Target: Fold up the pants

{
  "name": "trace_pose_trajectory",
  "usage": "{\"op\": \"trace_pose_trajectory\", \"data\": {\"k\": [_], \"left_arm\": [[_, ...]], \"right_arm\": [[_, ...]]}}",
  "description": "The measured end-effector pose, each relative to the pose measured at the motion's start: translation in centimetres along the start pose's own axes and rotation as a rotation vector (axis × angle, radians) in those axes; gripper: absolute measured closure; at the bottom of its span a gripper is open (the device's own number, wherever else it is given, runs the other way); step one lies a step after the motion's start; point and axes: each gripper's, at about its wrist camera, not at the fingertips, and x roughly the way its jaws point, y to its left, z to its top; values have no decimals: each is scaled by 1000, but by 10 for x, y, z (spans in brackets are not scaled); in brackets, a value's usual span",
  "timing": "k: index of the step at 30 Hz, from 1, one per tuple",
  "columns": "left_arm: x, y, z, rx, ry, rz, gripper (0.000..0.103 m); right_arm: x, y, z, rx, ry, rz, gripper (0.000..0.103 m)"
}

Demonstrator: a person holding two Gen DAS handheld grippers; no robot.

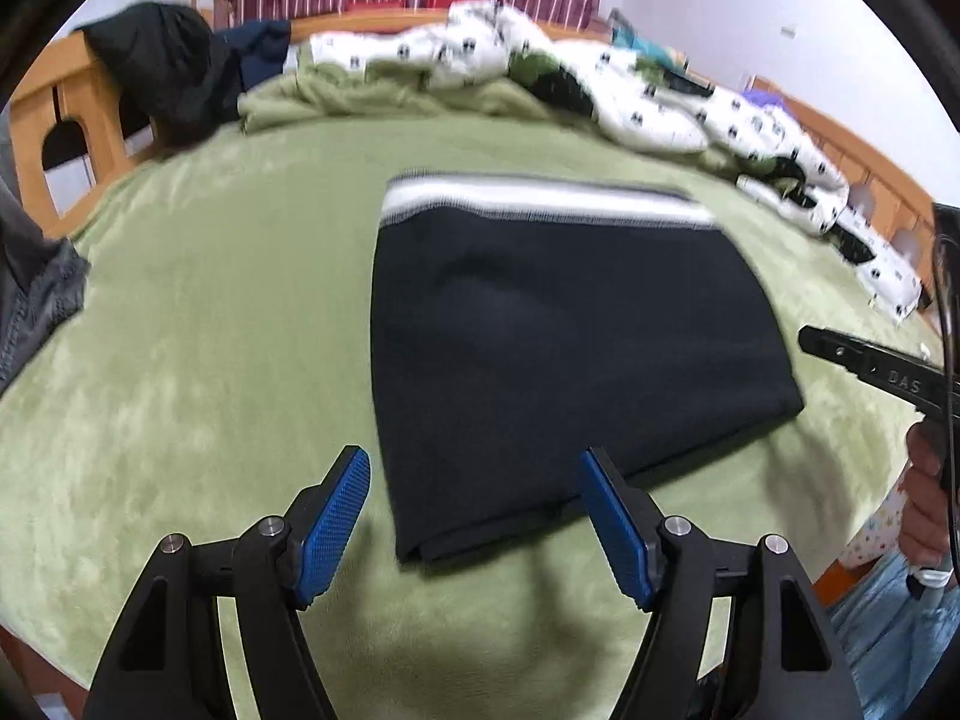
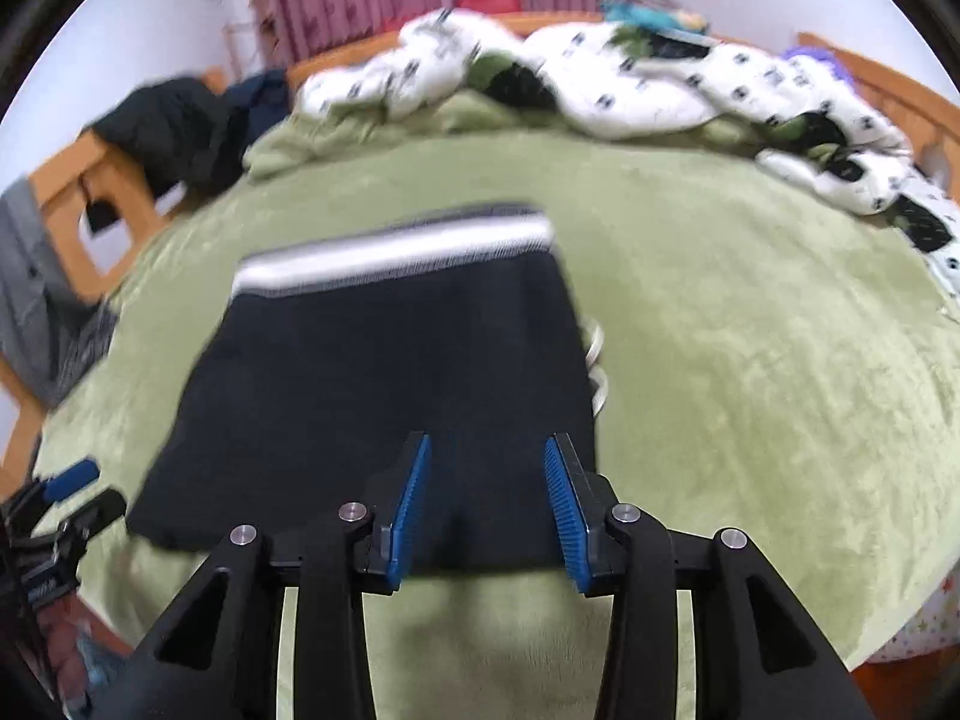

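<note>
The black pants (image 1: 558, 330) lie folded into a flat rectangle on the green blanket (image 1: 180, 360), with the white-striped waistband at the far edge. My left gripper (image 1: 474, 451) hovers open above the near left corner of the pants, with nothing between its blue pads. In the right wrist view the pants (image 2: 384, 390) are blurred. My right gripper (image 2: 489, 438) stands open over their near edge, and its pads are clear of the cloth. A white cord shows at the right side of the pants. The other gripper shows at the edge of each view.
A rumpled white patterned duvet (image 1: 660, 102) runs along the far and right side of the bed. Dark clothes (image 1: 162, 60) hang over the wooden bed frame (image 1: 66, 120) at the far left. A grey garment (image 1: 30, 288) lies at the left edge.
</note>
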Motion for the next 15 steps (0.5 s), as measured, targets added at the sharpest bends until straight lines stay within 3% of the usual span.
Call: {"op": "trace_pose_trajectory", "data": {"k": [3, 8, 15], "left_arm": [[14, 3, 1, -13, 15, 17, 33], [49, 6, 3, -78, 121, -6, 29], [47, 9, 6, -133, 112, -29, 30]], "right_arm": [[8, 1, -8, -37, -7, -44, 63], [45, -4, -28, -60, 113, -88, 63], [29, -14, -23, -22, 52, -44, 63]]}}
